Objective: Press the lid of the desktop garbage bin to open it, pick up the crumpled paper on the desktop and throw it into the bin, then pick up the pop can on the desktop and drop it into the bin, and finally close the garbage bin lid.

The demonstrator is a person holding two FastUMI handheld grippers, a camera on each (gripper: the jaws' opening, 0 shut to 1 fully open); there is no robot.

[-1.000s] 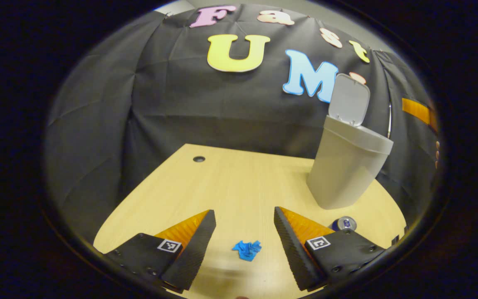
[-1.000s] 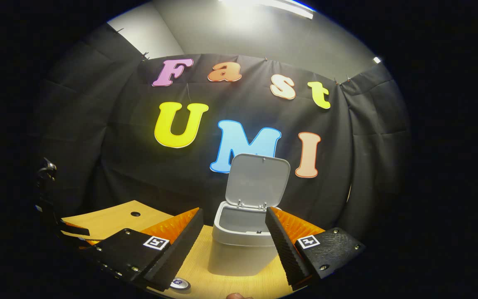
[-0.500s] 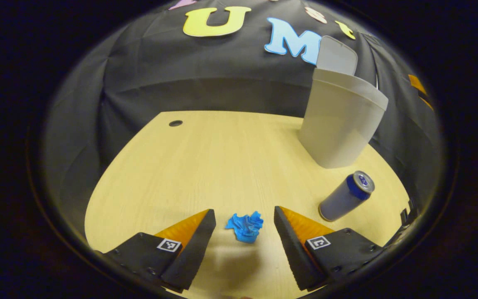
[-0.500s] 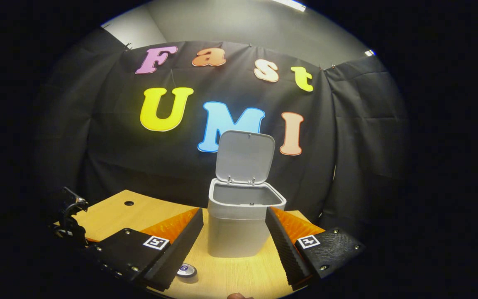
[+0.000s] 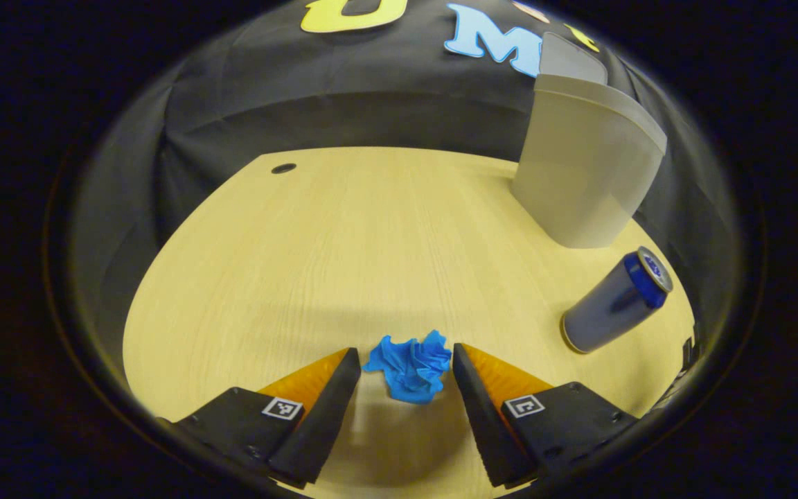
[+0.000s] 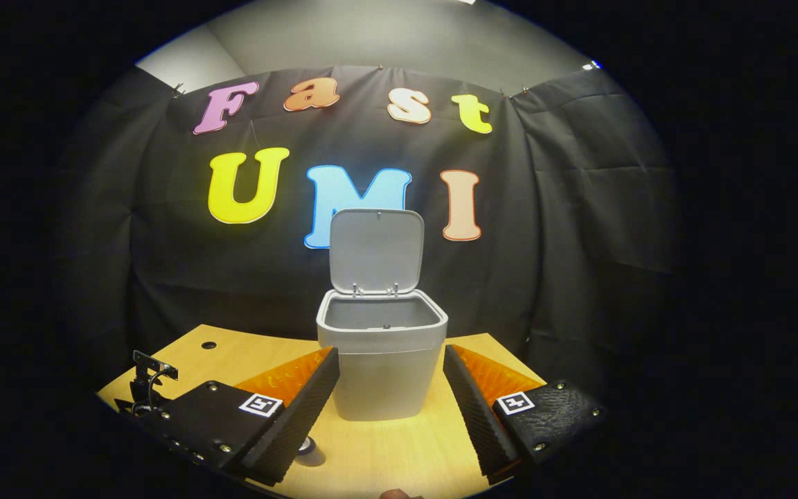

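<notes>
In the left gripper view, a blue crumpled paper [image 5: 411, 368] lies on the wooden table [image 5: 343, 242], right between the tips of my open left gripper [image 5: 406, 360], with small gaps on both sides. A dark blue pop can [image 5: 614, 299] stands to the right, near the grey bin [image 5: 589, 170]. In the right gripper view the bin [image 6: 382, 364] stands straight ahead with its lid [image 6: 376, 251] swung up and its mouth open. My right gripper [image 6: 389, 362] is open and hovers in front of the bin, holding nothing. The can's top [image 6: 306, 445] peeks out by the right gripper's left finger.
A small dark hole [image 5: 283, 168] sits in the table at the far left. The left gripper's rig [image 6: 148, 384] shows at the lower left of the right gripper view. Black cloth walls close in behind and beside the table.
My left gripper has dropped and moved forward, so the paper now lies between its fingertips and the fingers have narrowed slightly. My right gripper has drawn back from the bin.
</notes>
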